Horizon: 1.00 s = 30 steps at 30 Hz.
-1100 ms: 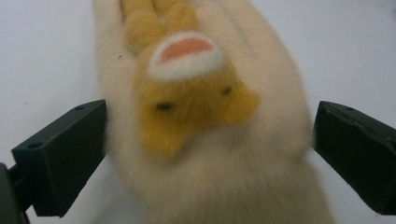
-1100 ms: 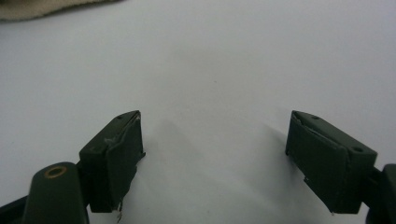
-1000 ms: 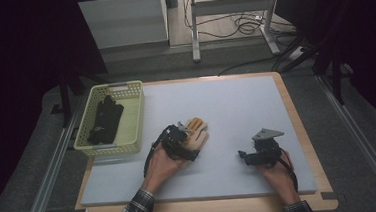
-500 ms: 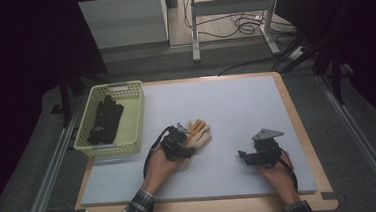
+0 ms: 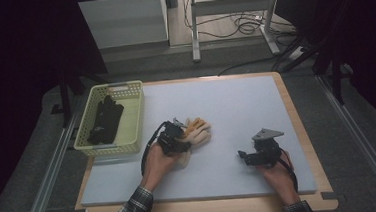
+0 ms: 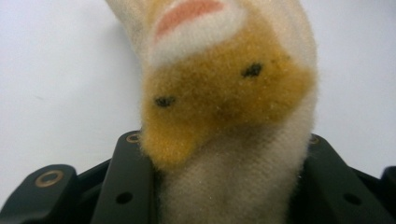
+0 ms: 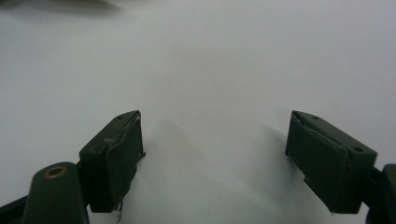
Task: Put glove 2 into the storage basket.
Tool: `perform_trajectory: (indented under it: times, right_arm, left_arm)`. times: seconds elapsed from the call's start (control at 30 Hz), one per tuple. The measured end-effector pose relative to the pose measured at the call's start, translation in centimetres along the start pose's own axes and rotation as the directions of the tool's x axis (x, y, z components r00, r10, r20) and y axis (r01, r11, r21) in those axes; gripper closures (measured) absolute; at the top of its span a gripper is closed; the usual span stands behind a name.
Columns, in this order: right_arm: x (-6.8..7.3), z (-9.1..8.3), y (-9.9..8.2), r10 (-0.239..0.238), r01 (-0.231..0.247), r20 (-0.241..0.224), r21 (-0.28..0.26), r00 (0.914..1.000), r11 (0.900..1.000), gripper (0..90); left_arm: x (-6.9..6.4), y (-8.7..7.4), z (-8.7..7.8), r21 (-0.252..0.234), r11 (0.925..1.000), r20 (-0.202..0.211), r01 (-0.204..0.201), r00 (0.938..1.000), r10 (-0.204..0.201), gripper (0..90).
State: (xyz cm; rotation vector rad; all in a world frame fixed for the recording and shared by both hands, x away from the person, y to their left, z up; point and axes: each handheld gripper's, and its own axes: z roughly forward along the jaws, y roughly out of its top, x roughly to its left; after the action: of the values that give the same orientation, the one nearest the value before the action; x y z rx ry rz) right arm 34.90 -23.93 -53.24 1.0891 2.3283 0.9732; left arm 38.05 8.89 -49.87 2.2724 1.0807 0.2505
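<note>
A fuzzy cream and orange soft thing (image 5: 197,131), shaped like a sock, lies on the pale grey mat (image 5: 236,107) left of the middle. My left gripper (image 5: 180,135) has it from the near side. Its jaws have just been closing, with the soft thing between them. In the left gripper view the cream pile (image 6: 224,182) is squeezed between the two black jaws of the left gripper (image 6: 227,144), and an orange patch with two dark dots sits above. My right gripper (image 5: 244,157) rests on the mat at the right, and the right gripper (image 7: 212,121) stands open over bare mat.
A yellow-green plastic basket (image 5: 134,117) stands at the mat's left edge with dark cloth items (image 5: 104,122) inside. The mat lies on a wooden-edged board (image 5: 297,123). Beyond the far edge are a table frame and cables on the floor.
The left gripper's jaws have come together on the soft thing, and the hand has lifted slightly. The right hand has not moved.
</note>
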Motion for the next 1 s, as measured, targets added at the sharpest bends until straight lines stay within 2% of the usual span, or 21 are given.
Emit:
perform_trajectory:
  times: [0.3,0.53,0.67,0.77,0.87,1.0]
  right_arm:
    - [0.0,0.0,0.0,-0.002,0.002,0.000,0.001,1.0000,1.0000,18.4]
    - [0.0,0.0,0.0,-0.002,0.002,0.001,0.001,1.0000,1.0000,18.4]
    - [0.0,0.0,0.0,-0.004,0.004,0.001,-0.003,1.0000,1.0000,18.4]
    - [0.0,0.0,0.0,-0.003,0.003,0.001,-0.003,1.0000,1.0000,18.4]
    - [0.0,0.0,0.0,-0.004,0.004,0.002,-0.003,1.0000,1.0000,18.4]
    - [0.0,0.0,0.0,-0.001,0.001,0.001,-0.002,1.0000,1.0000,18.4]
  left_arm:
    - [1.8,2.3,-3.8,-0.038,0.9988,-0.061,0.030,0.9976,-0.032,57.7]
    - [4.1,3.3,-7.0,-0.058,0.9959,-0.119,0.069,0.9901,-0.075,57.1]
    - [6.0,3.2,-8.6,-0.083,0.9908,-0.147,0.107,0.9820,-0.118,56.7]
    - [7.6,2.7,-9.7,-0.093,0.9862,-0.174,0.137,0.9730,-0.152,56.5]
    - [9.4,2.1,-10.7,-0.104,0.9787,-0.203,0.177,0.9595,-0.195,56.3]
    - [11.4,1.3,-11.9,-0.124,0.9704,-0.235,0.207,0.9440,-0.232,56.1]
